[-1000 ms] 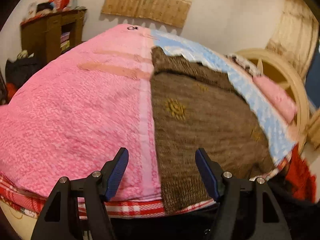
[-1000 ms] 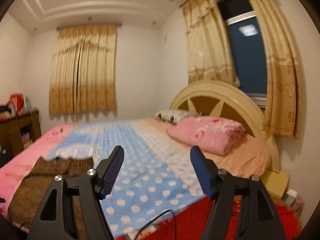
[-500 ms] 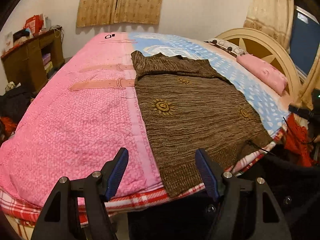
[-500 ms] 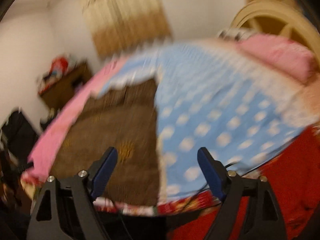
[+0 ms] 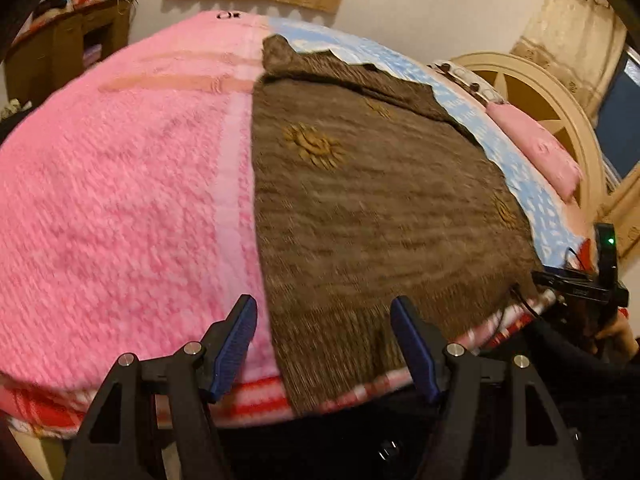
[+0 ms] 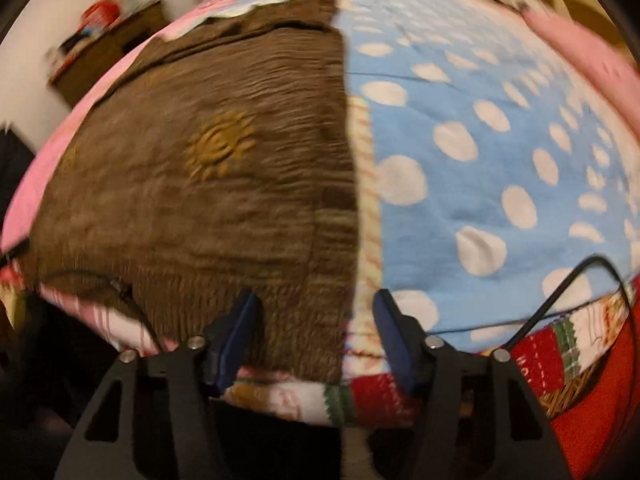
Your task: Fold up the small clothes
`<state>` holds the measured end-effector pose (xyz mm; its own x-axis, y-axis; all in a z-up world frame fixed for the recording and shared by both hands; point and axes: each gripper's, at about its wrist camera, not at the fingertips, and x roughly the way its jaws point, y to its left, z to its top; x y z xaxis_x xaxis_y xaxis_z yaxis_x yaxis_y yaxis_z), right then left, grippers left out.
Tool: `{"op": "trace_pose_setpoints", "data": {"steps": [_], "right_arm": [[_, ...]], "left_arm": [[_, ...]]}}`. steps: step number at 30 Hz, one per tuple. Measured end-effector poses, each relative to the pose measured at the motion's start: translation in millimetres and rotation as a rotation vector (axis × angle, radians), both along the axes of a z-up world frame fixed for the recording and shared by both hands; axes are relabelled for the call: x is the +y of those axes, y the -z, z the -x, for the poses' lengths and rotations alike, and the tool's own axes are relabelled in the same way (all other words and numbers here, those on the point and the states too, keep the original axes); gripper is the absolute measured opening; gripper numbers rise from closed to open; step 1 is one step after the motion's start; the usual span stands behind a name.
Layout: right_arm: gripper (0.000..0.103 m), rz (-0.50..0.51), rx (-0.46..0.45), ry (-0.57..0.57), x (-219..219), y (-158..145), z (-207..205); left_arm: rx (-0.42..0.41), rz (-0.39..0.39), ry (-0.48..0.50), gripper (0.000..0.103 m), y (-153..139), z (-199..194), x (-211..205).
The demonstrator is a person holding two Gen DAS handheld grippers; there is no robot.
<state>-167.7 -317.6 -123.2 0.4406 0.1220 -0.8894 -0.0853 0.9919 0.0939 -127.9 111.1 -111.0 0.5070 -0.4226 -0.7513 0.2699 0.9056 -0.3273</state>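
A brown knitted sweater (image 5: 360, 208) with yellow sun motifs lies spread flat on the bed, its hem at the near edge. My left gripper (image 5: 322, 316) is open just above the hem's left corner, with nothing touching its pads. In the right wrist view the sweater (image 6: 200, 184) fills the left half. My right gripper (image 6: 316, 308) points down at the hem's right corner, its jaws closing. The sweater's right edge lies between the fingers, and the pads do not press on it. The right gripper's body (image 5: 600, 280) shows at the far right of the left wrist view.
A pink blanket (image 5: 120, 200) covers the bed left of the sweater, and a blue white-spotted blanket (image 6: 480, 160) lies to its right. A pink pillow (image 5: 536, 156) rests by the cream headboard (image 5: 560, 92). A wooden cabinet (image 5: 72, 48) stands far left. A black cable (image 6: 560, 300) crosses the bed edge.
The right gripper swung down from facing the room to the sweater's near right corner, and its jaws narrowed. The left gripper dipped closer to the hem.
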Motion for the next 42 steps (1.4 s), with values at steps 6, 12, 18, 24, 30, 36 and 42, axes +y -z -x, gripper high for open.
{"op": "trace_pose_setpoints", "data": {"steps": [6,12,18,24,30,36,42], "right_arm": [[0.015,-0.098,0.009,-0.042,-2,-1,6],[0.013,-0.315,-0.059,-0.061,-20,-28,12],[0.009,-0.500,-0.155,-0.086,-22,-71,-4],[0.009,-0.550,-0.216,-0.076,-15,-89,-41],[0.013,-0.492,-0.232,-0.007,-20,-81,-58],[0.103,-0.426,-0.234,0.081,-35,-73,-31],[0.081,-0.344,-0.083,0.030,-9,-32,-20]], "left_arm": [[0.063,0.150,0.011,0.069,3,5,10],[0.149,0.217,0.045,0.013,7,-1,8],[0.073,0.235,0.033,0.011,-25,-10,9],[-0.004,0.283,0.005,0.011,-57,-42,13],[-0.081,0.130,-0.004,0.011,-70,-67,7],[-0.046,0.054,0.029,0.012,-56,-54,27],[0.119,0.133,-0.005,0.012,-23,-53,27]]}}
